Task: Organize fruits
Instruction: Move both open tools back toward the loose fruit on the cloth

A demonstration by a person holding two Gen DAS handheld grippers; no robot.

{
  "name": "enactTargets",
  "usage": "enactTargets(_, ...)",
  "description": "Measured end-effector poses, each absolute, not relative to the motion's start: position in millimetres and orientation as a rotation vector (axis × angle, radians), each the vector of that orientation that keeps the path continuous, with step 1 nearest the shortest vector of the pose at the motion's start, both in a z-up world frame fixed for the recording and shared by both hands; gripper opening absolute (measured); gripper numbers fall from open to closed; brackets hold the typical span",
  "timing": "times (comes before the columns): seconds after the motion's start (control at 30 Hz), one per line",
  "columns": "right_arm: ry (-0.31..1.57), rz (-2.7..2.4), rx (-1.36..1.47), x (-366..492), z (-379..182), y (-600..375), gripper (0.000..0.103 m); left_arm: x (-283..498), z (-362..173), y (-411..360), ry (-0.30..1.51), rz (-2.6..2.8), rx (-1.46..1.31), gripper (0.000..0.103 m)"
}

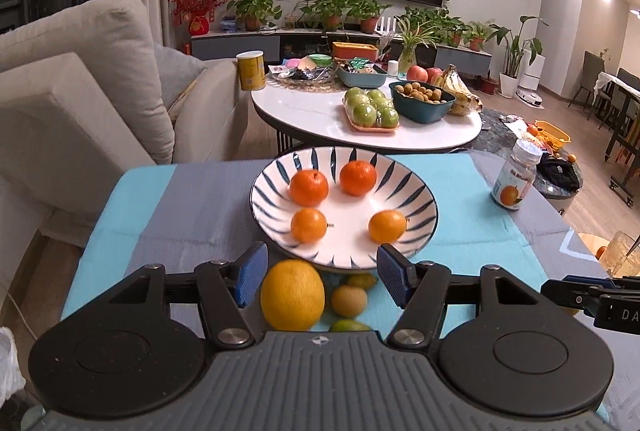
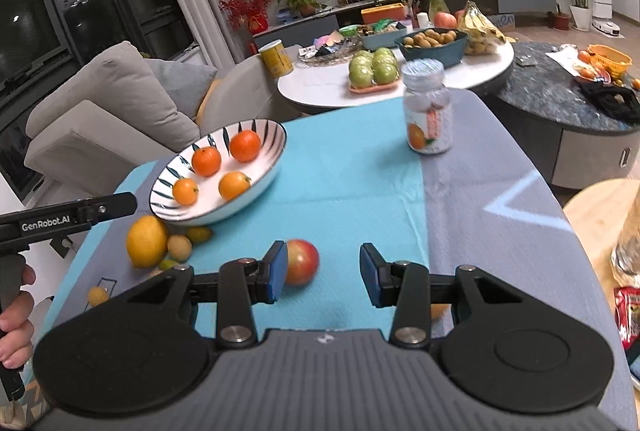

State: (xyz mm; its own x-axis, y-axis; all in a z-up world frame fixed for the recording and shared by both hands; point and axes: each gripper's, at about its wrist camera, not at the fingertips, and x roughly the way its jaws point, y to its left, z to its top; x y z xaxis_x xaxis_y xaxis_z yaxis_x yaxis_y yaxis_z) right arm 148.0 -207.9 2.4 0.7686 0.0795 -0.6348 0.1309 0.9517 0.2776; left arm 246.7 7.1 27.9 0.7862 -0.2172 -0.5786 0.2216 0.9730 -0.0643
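The desk (image 2: 360,167) has a blue and grey cloth on it. On the cloth sits a big white plate (image 1: 416,187) with dark blue stripes. Four orange fruits (image 1: 309,187) lie on the plate, two at the back and two at the front, all a little apart. Just in front of the plate, on the cloth, lies a big yellow lemon (image 1: 292,294). Right beside it is a small tan fruit (image 1: 349,300), and two little greenish fruits peek out near it. The left gripper (image 1: 320,273) hangs over this spot with its jaws wide open. The lemon is close by the left blue pad (image 1: 252,273), and the jaws hold nothing. The right gripper (image 2: 324,271) is over the blue part of the cloth, and its jaws are wide open too. A red and green apple (image 2: 302,261) lies on the cloth just beside the left blue pad (image 2: 277,271), but it is not held. A clear bottle (image 2: 428,111) with an orange picture on it stands upright farther back on the cloth, well apart from the plate. A tiny yellow fruit (image 2: 98,295) lies alone near the cloth's left edge.
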Motion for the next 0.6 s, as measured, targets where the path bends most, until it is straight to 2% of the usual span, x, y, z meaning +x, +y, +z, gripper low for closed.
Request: enactTargets(0.6,0.714,0.002,0.27,130.2,-18.2,-196.7,0.065,217.2,0.1,10.2,0.669,-0.253,-0.016,0.058)
